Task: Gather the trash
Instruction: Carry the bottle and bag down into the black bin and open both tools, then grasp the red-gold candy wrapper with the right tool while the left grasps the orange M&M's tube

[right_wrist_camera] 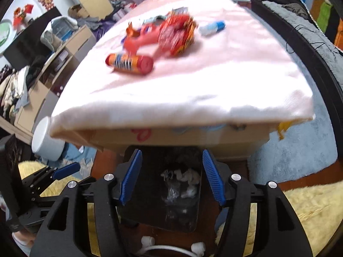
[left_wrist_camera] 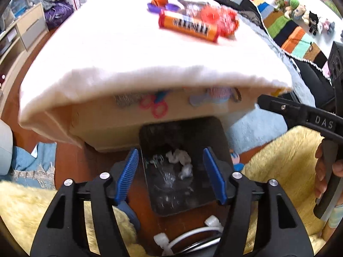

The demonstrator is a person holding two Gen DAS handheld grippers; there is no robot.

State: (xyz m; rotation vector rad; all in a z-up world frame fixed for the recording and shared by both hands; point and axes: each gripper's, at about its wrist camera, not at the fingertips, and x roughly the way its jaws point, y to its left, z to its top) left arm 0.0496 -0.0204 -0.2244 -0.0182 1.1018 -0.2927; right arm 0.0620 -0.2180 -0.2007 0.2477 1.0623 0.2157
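Though both views are smeared by blur, the black bin [left_wrist_camera: 182,171] shows below both grippers, crumpled white paper [left_wrist_camera: 179,157] and clear plastic inside; its far rim hides under the desk [left_wrist_camera: 150,60]. Beyond the jaws an orange tube [left_wrist_camera: 188,26] lies on the desk, long axis running left-right, among red wrappers [right_wrist_camera: 176,35] too blurred to read. Left gripper [left_wrist_camera: 171,175]: jaws released, nothing between them. Right gripper [right_wrist_camera: 171,176]: jaws apart, empty.
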